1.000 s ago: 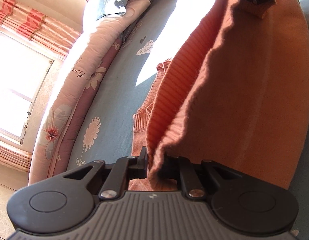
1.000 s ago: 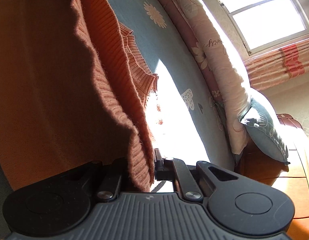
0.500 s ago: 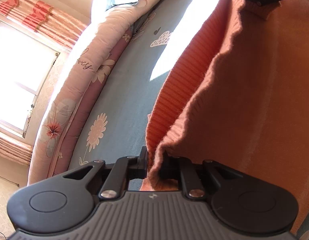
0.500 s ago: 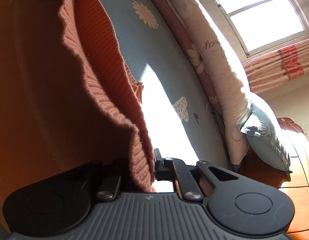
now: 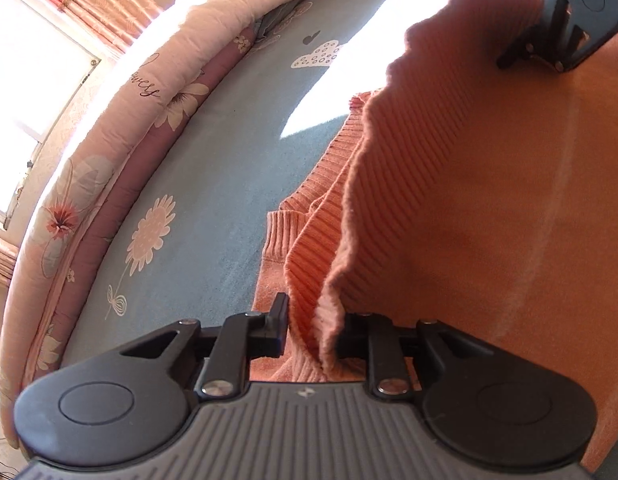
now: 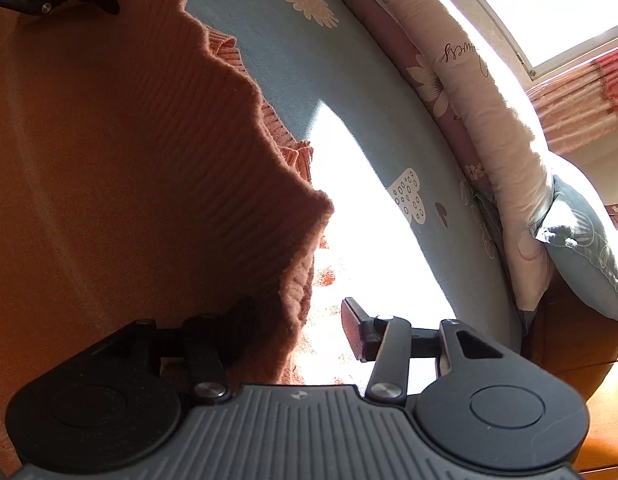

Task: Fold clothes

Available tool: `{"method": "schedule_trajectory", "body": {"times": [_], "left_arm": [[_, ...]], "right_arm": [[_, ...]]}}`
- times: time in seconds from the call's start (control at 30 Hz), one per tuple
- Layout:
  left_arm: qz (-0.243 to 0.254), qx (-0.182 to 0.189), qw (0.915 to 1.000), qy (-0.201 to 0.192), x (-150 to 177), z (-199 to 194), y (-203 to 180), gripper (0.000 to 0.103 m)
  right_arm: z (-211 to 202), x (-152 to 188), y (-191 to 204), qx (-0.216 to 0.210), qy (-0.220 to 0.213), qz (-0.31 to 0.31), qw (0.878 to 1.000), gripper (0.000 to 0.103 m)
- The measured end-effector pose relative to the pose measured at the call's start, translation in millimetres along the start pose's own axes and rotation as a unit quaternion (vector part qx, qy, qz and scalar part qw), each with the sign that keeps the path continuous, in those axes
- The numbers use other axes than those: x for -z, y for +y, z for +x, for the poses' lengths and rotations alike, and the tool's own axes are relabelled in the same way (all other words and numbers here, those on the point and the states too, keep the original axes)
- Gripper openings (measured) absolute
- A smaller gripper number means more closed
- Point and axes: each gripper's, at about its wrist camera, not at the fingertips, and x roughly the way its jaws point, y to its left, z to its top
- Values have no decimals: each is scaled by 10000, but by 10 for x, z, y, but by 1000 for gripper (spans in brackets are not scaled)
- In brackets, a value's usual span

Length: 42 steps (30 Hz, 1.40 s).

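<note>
Left wrist view shows the orange ribbed-knit sweater (image 5: pixel 469 200) spread over the blue flower-printed bedsheet (image 5: pixel 213 184), filling the frame from one to five o'clock, its folded edge running down into the left gripper (image 5: pixel 313 326). That gripper's jaws have just been opening; the fold is between them, though whether the pads press it I cannot tell. At one o'clock the right gripper (image 5: pixel 549 46) sits at the sweater's far corner. From the right wrist view its jaws have likewise just been opening and stand apart, the knit hem beside the left finger and the right pad (image 6: pixel 355 334) clear in sunlight. The sweater looks soft, light and floppy, likely to sag and stretch, not slippery; I'd take it at the thick ribbed hem or corners. A pink floral quilt (image 5: pixel 109 128) lies along the bed's edge.
</note>
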Motion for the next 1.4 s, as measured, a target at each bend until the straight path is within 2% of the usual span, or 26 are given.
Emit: {"method": "schedule_trajectory", "body": {"times": [0.1,0.27,0.4,0.63,0.77,0.9,1.07,1.1,1.13,1.17,1.2,1.27,1.4], "left_arm": [[-564,332,9978,-58,-45,-38,187,37],[-1343,714,9882,-193,-106,-56,471,41],[-1257,578,9898,-347,-130,-109,490,42],[-946,449,9927,-603,-180,-320,350,46],[-920,682,9914,-639,-188,-420,176,50],[-879,998,9903,-409,-179,-374,-30,50],[-897,1283,9875,-163,-145,-344,-228,50],[-894,1321,9871,-122,-141,-344,-252,50],[-897,1333,9870,-100,-136,-348,-269,50],[-900,1345,9868,-77,-132,-352,-287,50],[-904,1358,9866,-66,-130,-363,-300,50],[-912,1372,9863,-66,-129,-394,-314,50],[-952,1315,9867,-61,-137,-419,-317,50]], "right_arm": [[-35,-24,-128,-266,-63,201,9994,61],[-95,-16,-363,-562,-123,825,9949,63],[-225,27,-407,-753,-266,1143,9902,63],[-474,150,-263,-782,-492,1063,9900,64],[-573,297,-205,-778,-439,1013,9908,65],[-636,534,-141,-658,-233,1025,9923,65],[-510,654,-143,-369,-216,856,9954,64],[-479,659,-143,-339,-209,791,9961,60],[-443,655,-155,-389,-159,775,9961,51],[-405,649,-174,-433,-109,790,9959,25],[-366,641,-224,-460,-63,930,9946,17],[-307,684,-413,-549,19,1636,9850,17],[-190,885,-774,-746,230,3058,9489,29]]}}
